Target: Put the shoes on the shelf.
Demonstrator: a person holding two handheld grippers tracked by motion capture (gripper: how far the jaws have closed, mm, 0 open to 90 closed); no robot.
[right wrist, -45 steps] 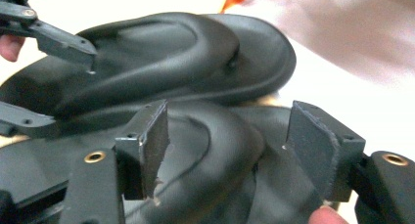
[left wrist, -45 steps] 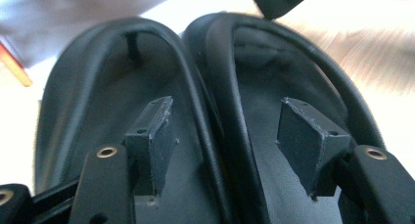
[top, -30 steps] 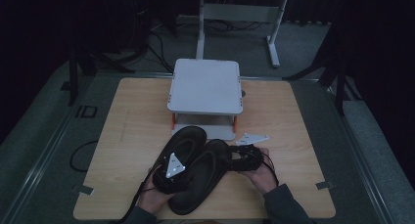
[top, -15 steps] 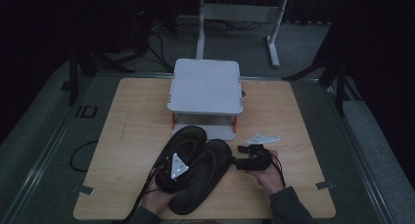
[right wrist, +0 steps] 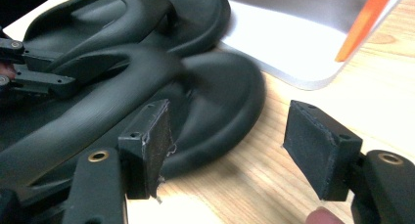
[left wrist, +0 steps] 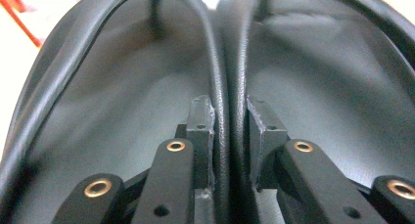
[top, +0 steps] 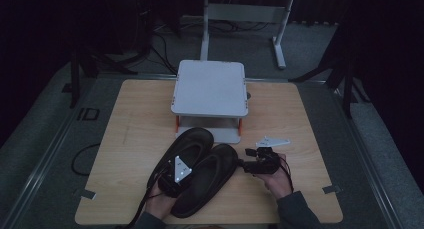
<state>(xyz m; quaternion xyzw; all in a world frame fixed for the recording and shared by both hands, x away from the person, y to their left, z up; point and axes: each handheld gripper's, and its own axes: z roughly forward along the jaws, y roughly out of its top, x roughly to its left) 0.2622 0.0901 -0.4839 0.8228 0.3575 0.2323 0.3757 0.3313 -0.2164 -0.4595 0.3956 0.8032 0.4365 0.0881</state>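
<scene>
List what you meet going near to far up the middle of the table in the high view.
left gripper clamped on the rims of the black slippers → open strip of wooden table → white riser stand with orange legs → grey metal frame on the floor beyond the table.

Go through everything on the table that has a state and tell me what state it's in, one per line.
Left gripper: just closed, clamped on both slippers' touching rims.
Right gripper: open, holding nothing, beside the right slipper.
Left slipper: flat, sole down.
Right slipper: flat, sole down.
Stand: upright, top bare.
</scene>
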